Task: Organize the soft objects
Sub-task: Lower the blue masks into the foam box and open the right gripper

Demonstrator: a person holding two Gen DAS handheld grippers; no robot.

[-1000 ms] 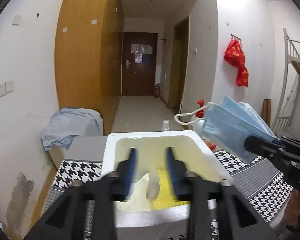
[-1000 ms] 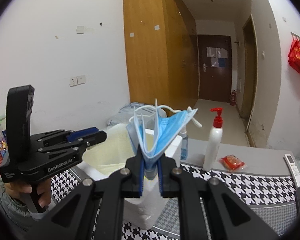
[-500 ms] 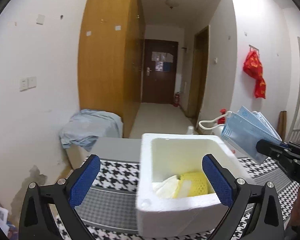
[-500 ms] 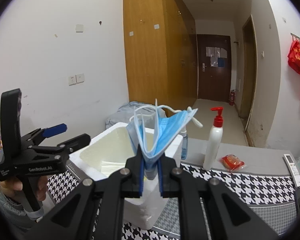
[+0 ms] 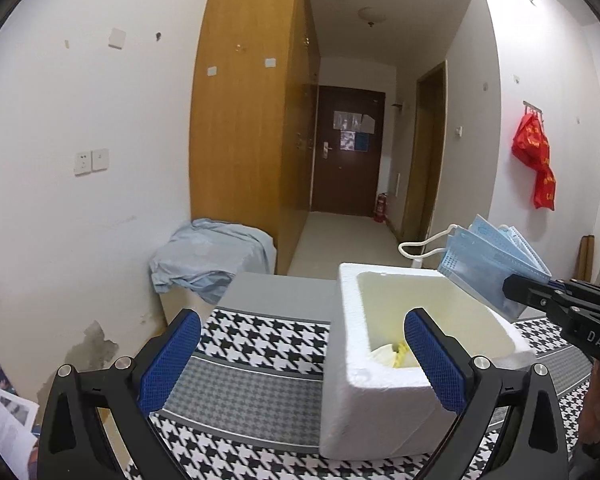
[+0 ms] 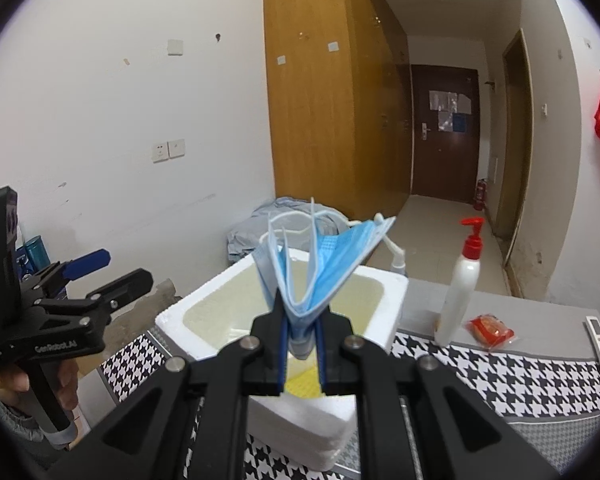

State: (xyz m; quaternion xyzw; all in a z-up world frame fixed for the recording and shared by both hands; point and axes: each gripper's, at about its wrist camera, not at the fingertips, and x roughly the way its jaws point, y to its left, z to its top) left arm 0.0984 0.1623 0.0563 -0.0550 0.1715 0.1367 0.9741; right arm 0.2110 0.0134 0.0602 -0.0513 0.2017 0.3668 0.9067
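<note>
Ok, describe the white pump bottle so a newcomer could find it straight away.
Start at the checked cloth on the table, right of the white foam box. The pump bottle stands upright by the cloth's far edge, beside a red packet. It alone has a red pump top.

Foam box (image 5: 384, 408): white expanded polystyrene, showing a grainy, matt face.
Face masks (image 6: 320, 264): thin blue pleated non-woven fabric, looking soft and matt.
Tablecloth (image 5: 256, 360): woven houndstooth cloth, lying matt.
Left gripper (image 5: 300, 364): black matt plastic, with blue ribbed rubbery pads (image 5: 168, 364) and shiny metal bolts.
Pump bottle (image 6: 460, 292): smooth white plastic, glossy red pump.
Wardrobe (image 5: 252, 128): orange wood veneer, shining faintly.
Snack packet (image 6: 489, 329): glossy red wrapper.
</note>
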